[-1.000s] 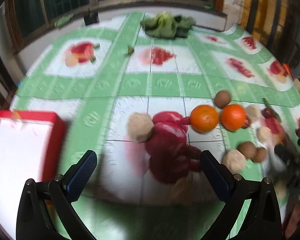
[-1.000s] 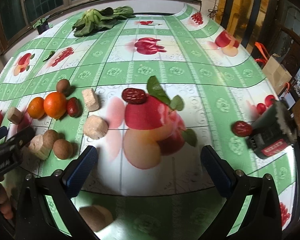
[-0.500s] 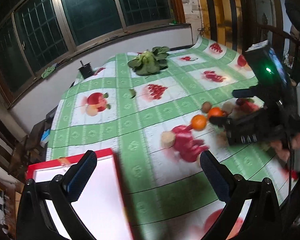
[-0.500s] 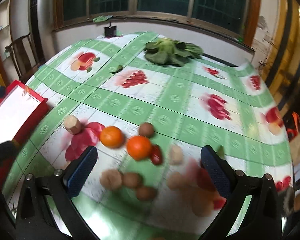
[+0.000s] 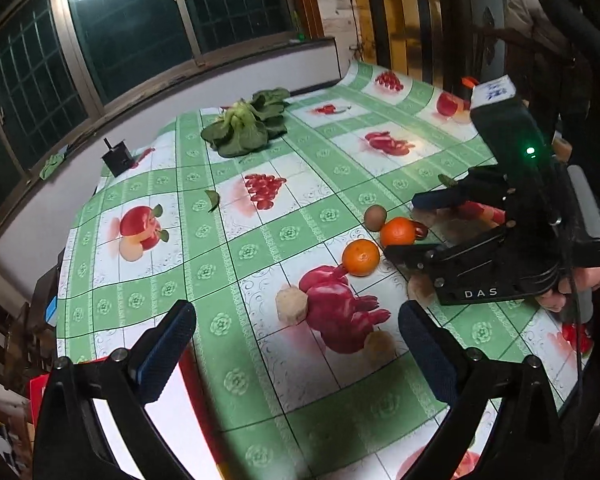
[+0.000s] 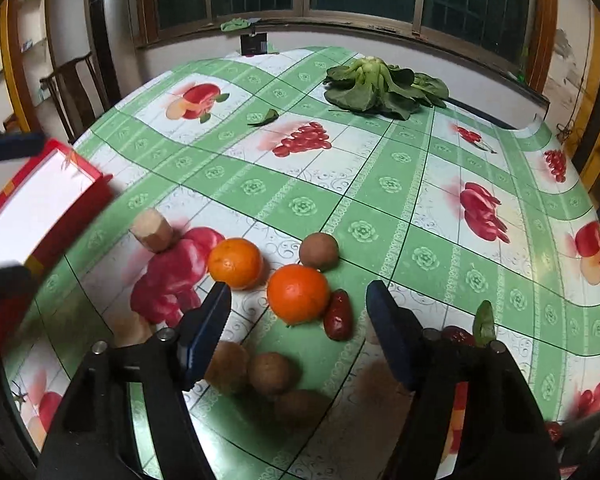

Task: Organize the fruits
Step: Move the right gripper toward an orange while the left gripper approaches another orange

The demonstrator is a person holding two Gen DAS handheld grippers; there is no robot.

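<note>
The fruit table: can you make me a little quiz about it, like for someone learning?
1. True or false: the right tool is squeezing an orange.
2. How many oranges lie on the table?
3. What touches the nearer orange on its right side? A) a red date B) the leafy greens C) the red box

Key:
1. False. Its jaws have just been closing, but they are apart and the orange only shows past them.
2. Two: the nearer one and the farther orange.
3. A, the red date. The leafy greens and red box lie far off.
</note>
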